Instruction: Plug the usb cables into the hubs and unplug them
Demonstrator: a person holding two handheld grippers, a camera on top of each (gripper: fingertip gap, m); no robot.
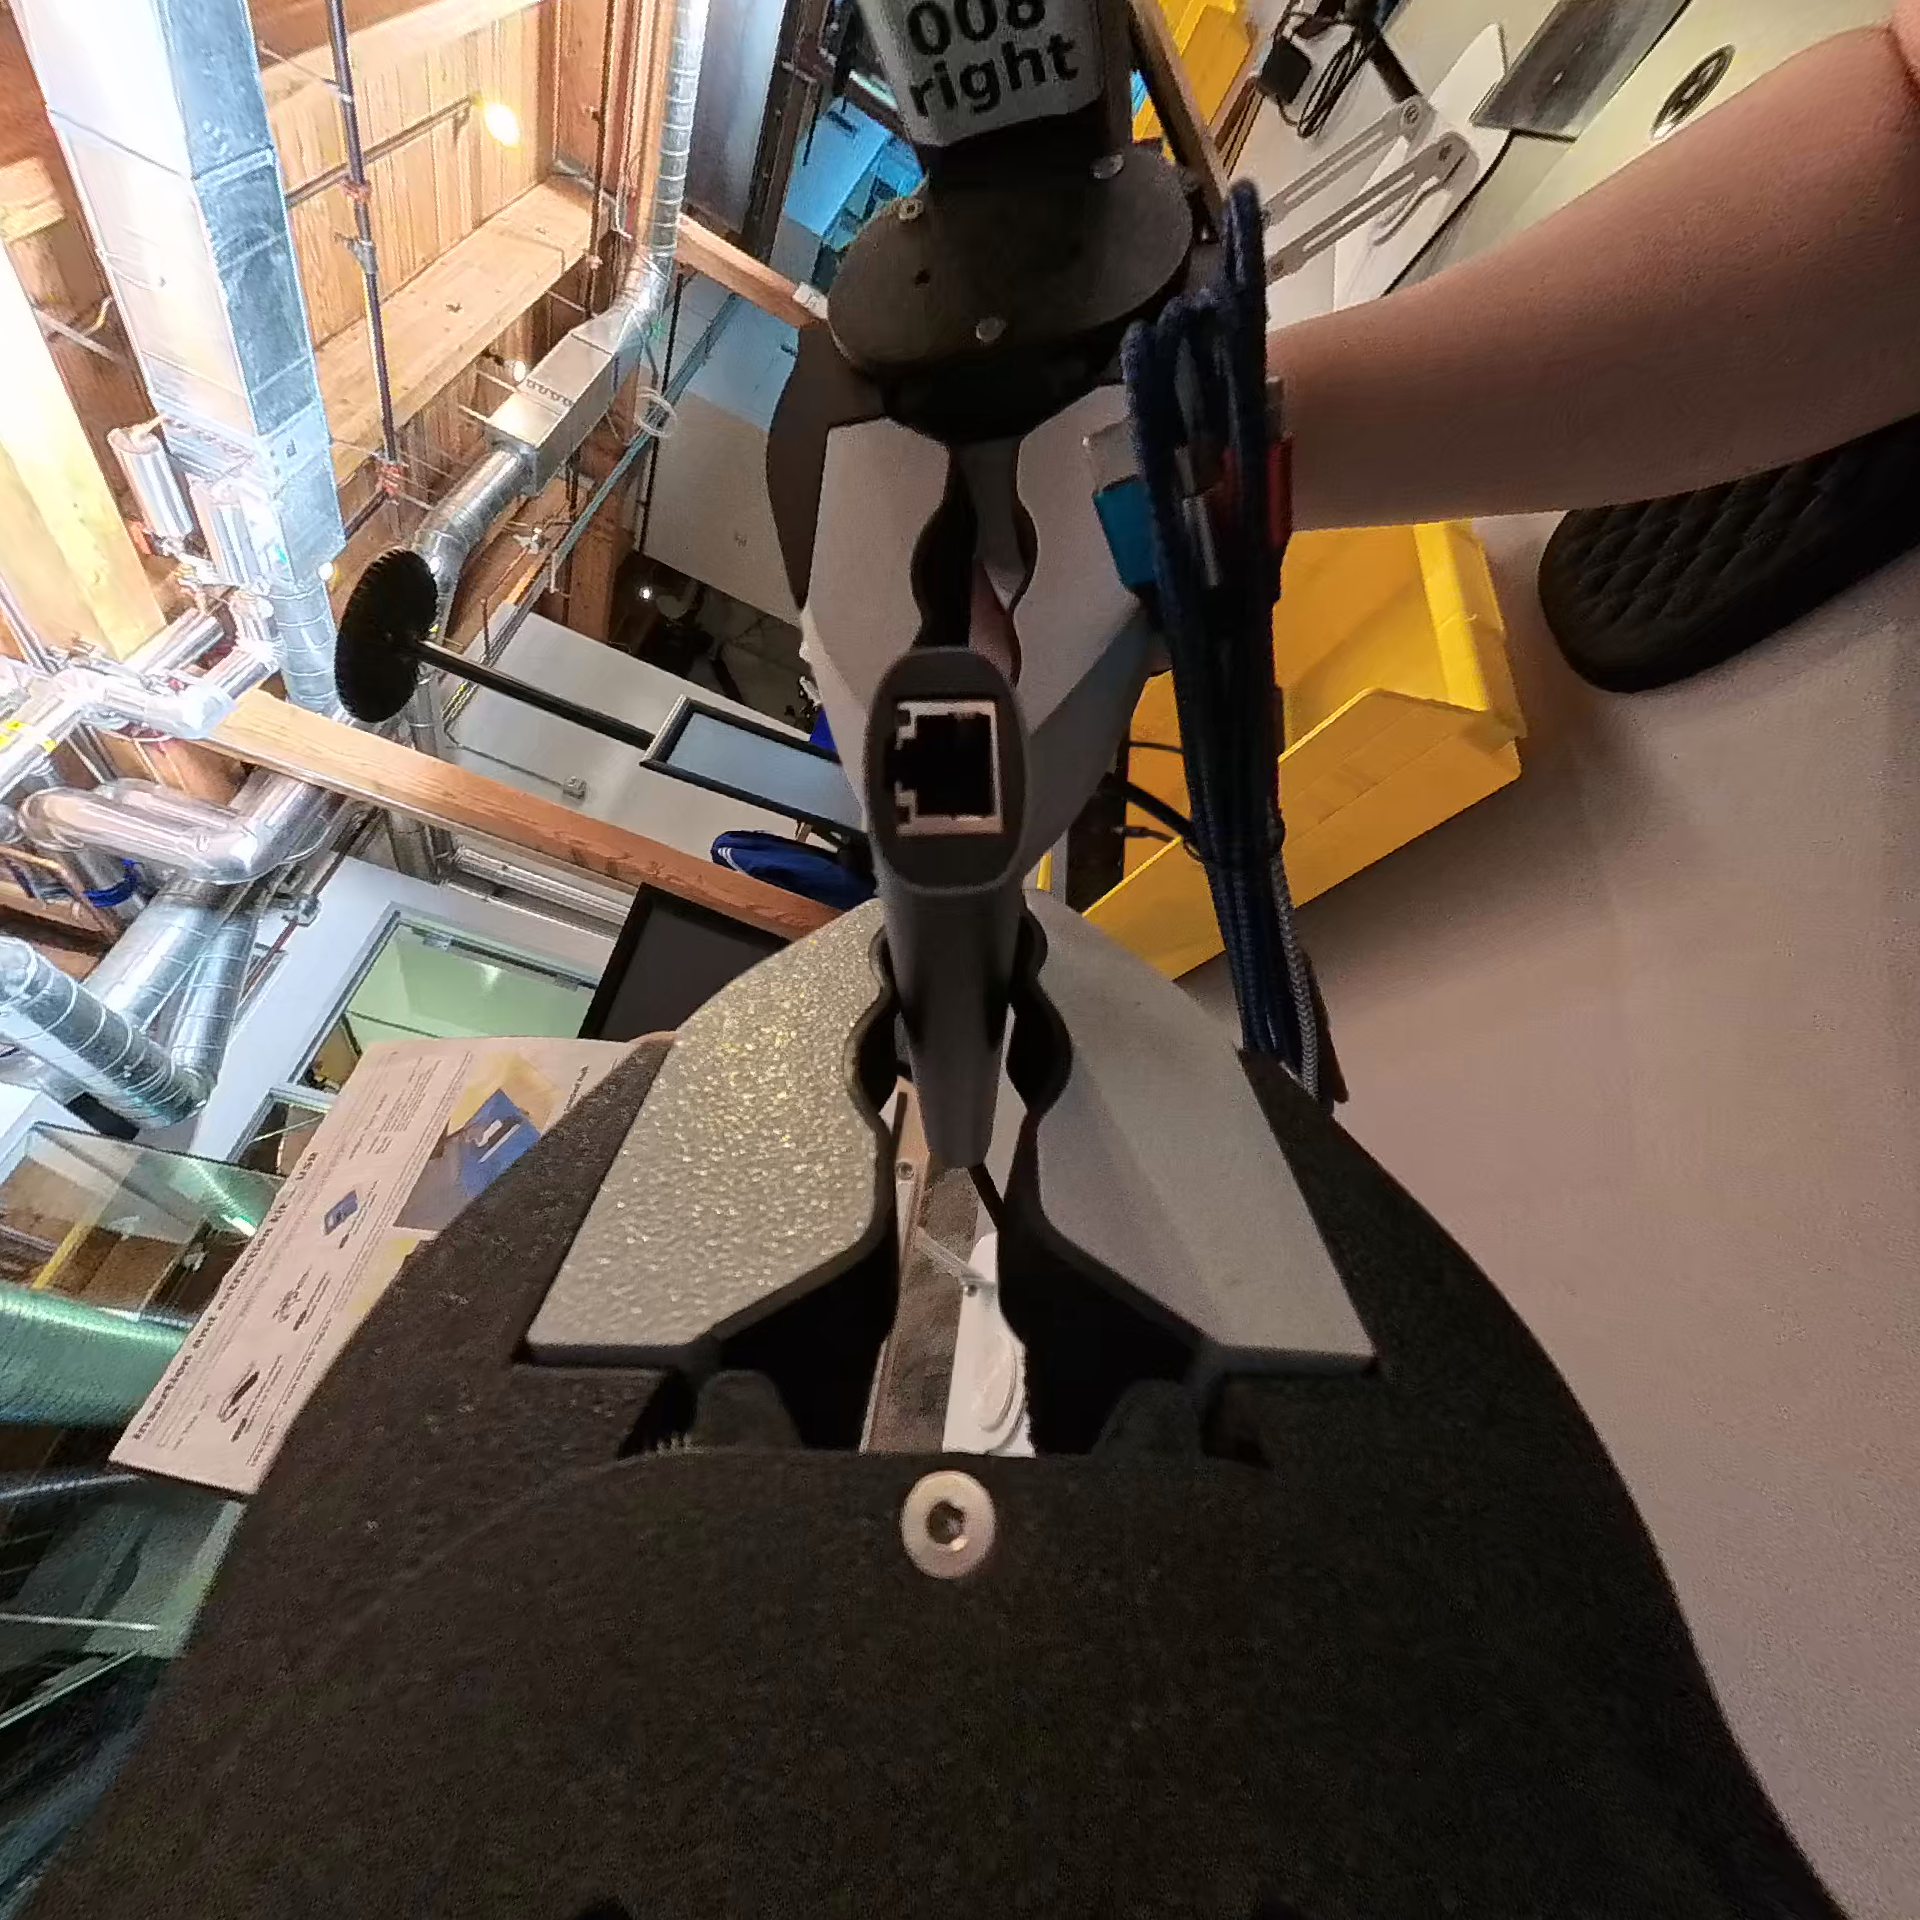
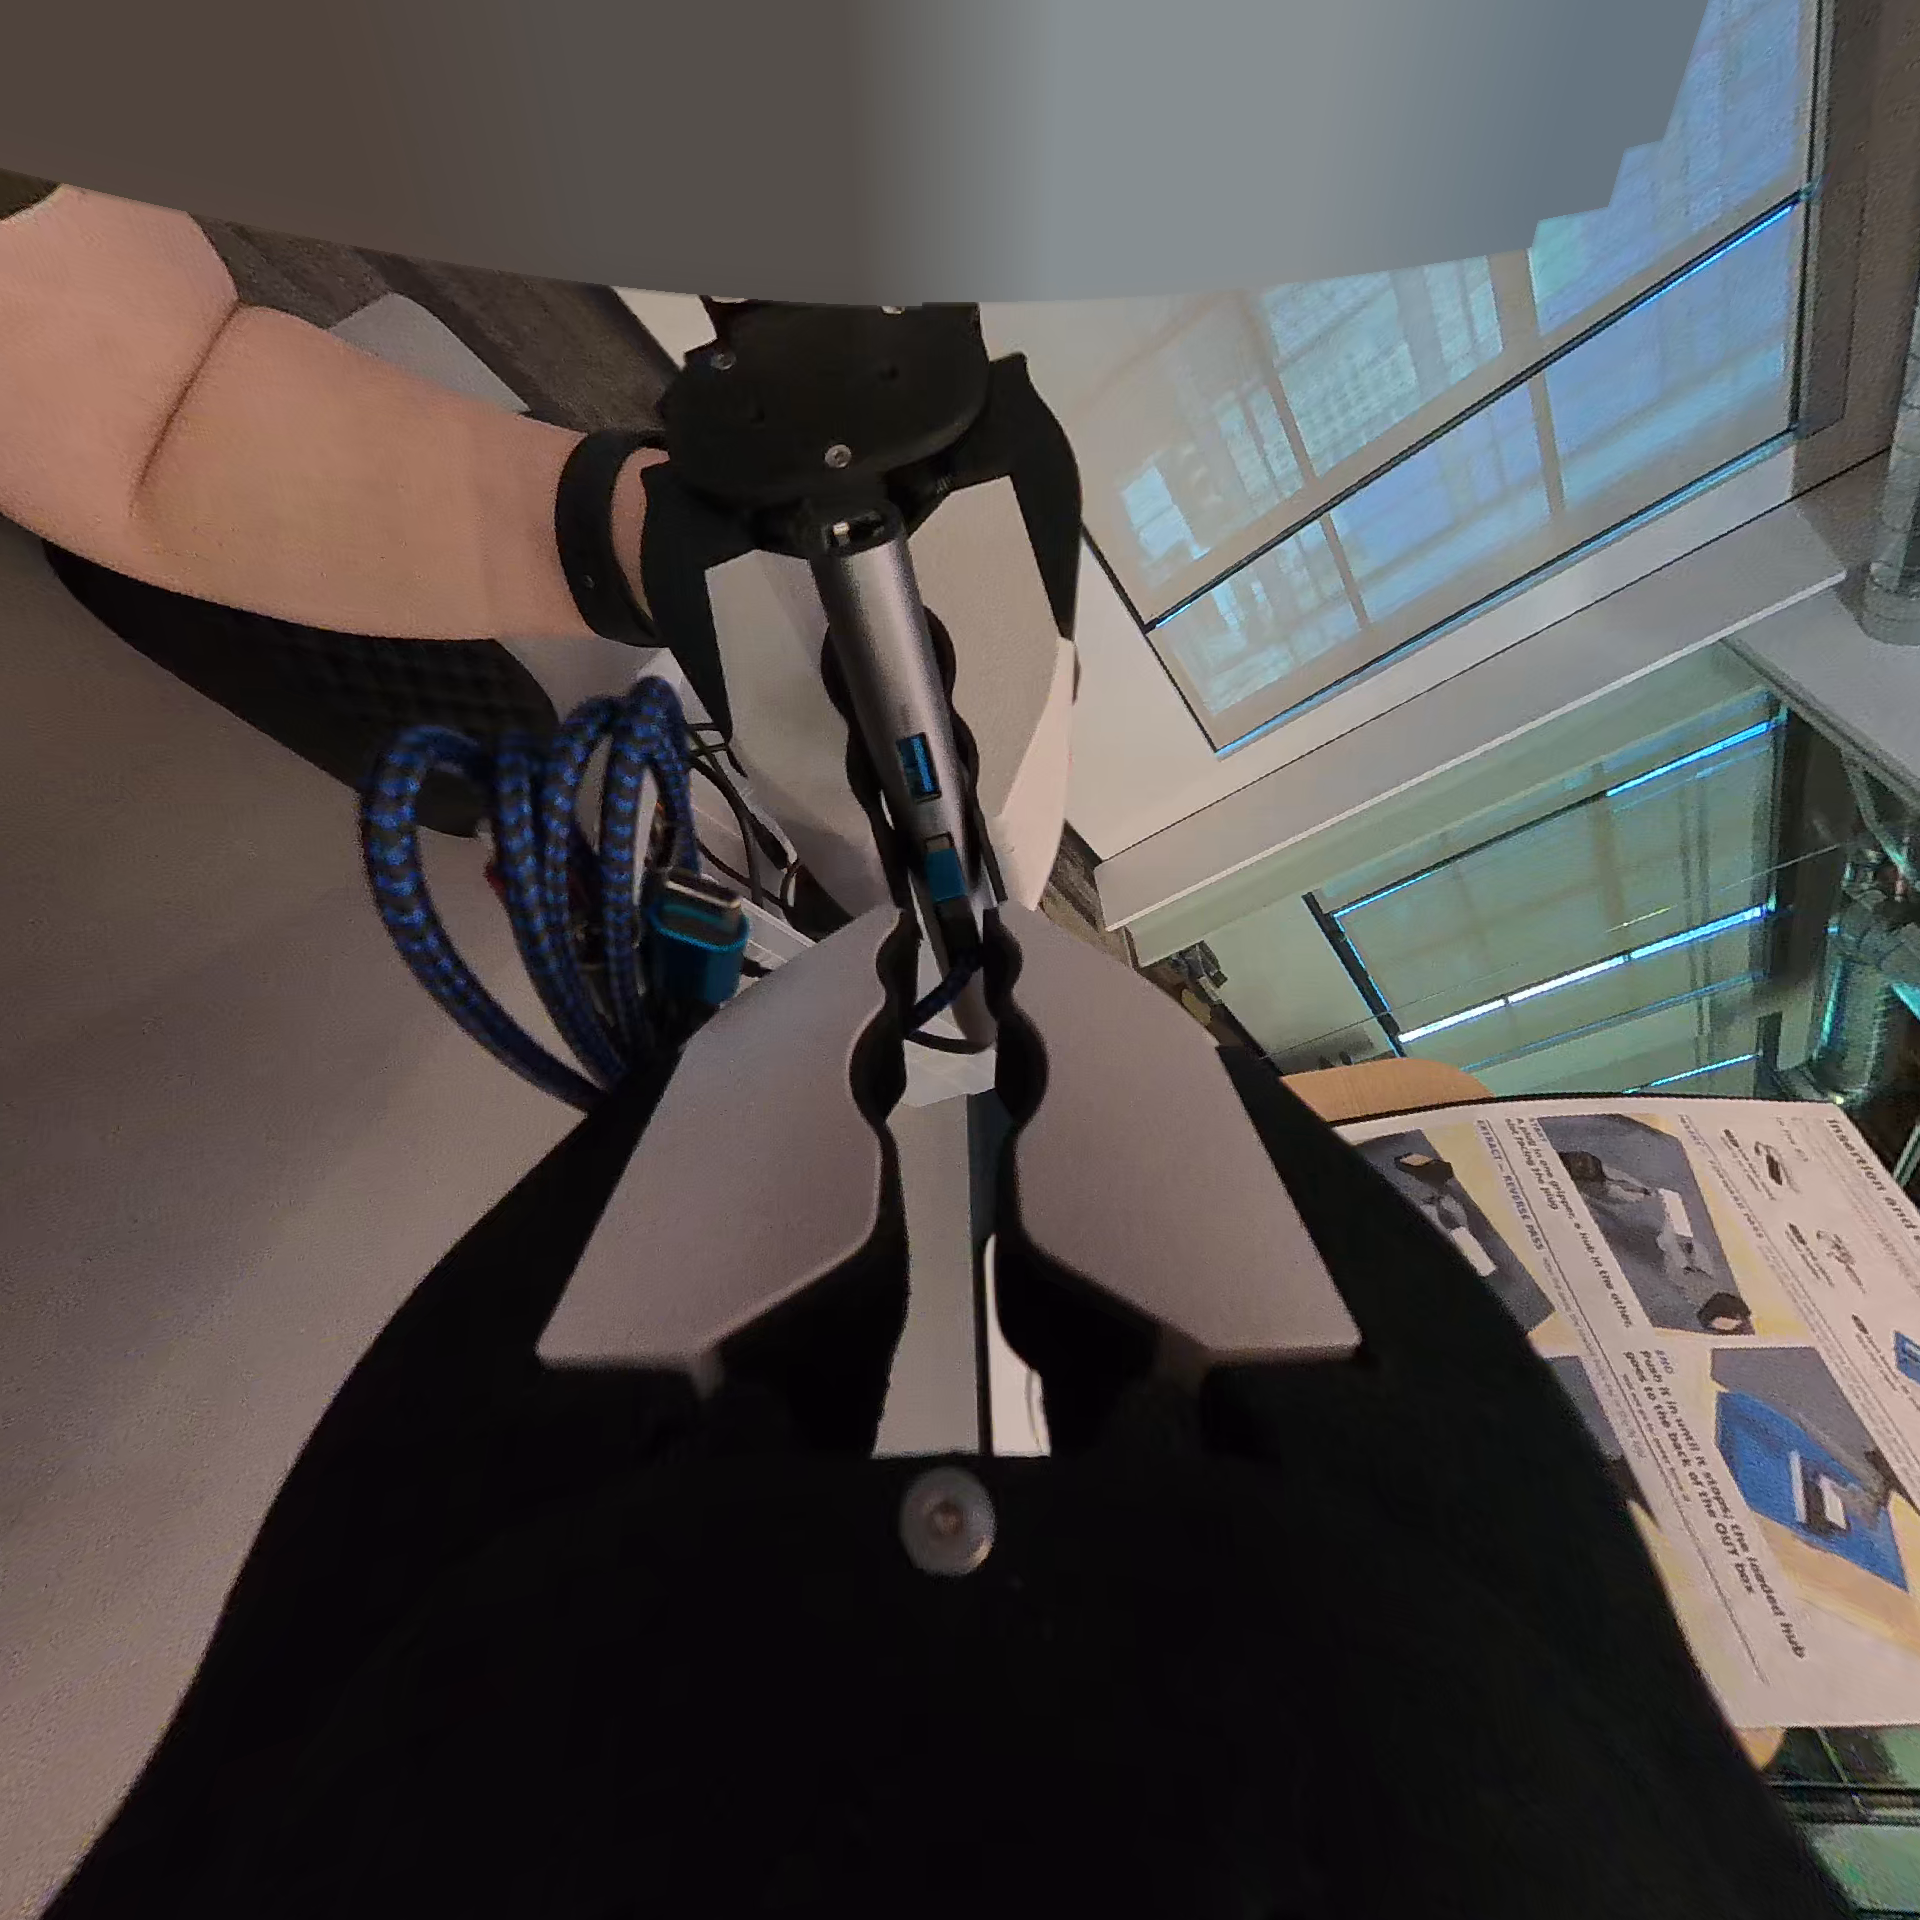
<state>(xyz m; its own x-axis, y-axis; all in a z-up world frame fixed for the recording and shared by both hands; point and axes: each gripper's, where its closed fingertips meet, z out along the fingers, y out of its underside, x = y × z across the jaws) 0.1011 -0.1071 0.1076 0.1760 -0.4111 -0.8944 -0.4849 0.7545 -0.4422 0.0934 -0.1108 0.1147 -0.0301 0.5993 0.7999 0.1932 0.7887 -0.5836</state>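
Observation:
In the left wrist view my left gripper [image 1: 951,971] is shut on a dark grey hub [image 1: 945,769], whose square network socket faces the camera. The right gripper [image 1: 977,582] faces it from above, closed at the hub's far end. In the right wrist view my right gripper [image 2: 940,951] is shut on a blue braided USB cable just behind its blue plug [image 2: 943,878]. The plug sits against the side of the hub [image 2: 894,644], below a blue USB port. The left gripper [image 2: 925,831] holds that hub. The rest of the cable hangs in loops [image 2: 540,862] with a second blue plug [image 2: 701,940].
A grey table top [image 1: 1610,1195] lies to the right, with yellow bins [image 1: 1351,707] and a black cushion [image 1: 1745,561] beyond. A printed instruction sheet [image 2: 1662,1351] lies at the side. A person's forearm [image 1: 1558,343] reaches in. The cable bundle [image 1: 1216,623] hangs beside the grippers. Left and right tips are no more than a few centimetres apart.

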